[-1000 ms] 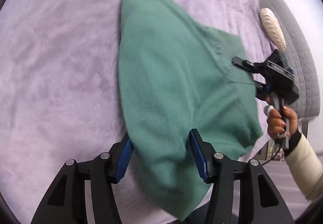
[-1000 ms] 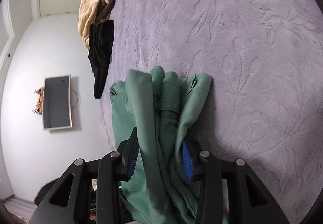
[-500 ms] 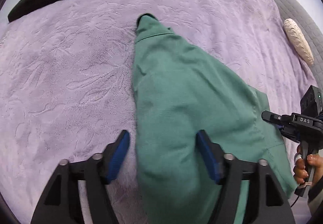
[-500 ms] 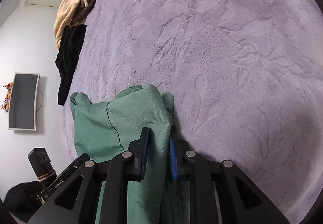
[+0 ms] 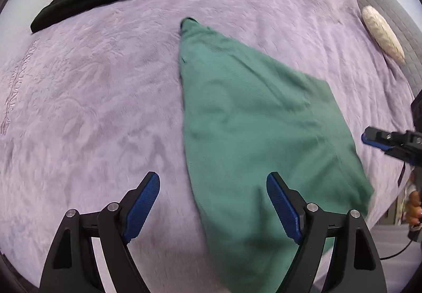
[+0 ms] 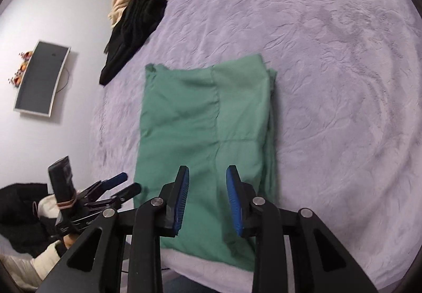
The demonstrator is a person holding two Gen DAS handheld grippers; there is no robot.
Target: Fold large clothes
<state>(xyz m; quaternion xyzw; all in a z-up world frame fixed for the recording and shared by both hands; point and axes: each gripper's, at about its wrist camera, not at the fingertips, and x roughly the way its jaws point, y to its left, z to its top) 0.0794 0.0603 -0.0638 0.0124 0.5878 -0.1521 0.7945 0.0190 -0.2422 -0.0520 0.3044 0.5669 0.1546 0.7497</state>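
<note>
Green garment (image 6: 205,118) lay folded flat near the bed's front edge; left gripper (image 5: 213,203) and right gripper (image 6: 207,198) had both let go, jaws apart, empty — fold apparently complete

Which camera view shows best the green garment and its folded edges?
The right wrist view shows the green garment best: nearly all of its outline lies flat on the purple blanket, with layered edges visible on one side. The left wrist view shows it skewed into a wedge, its near end running out of frame.
</note>
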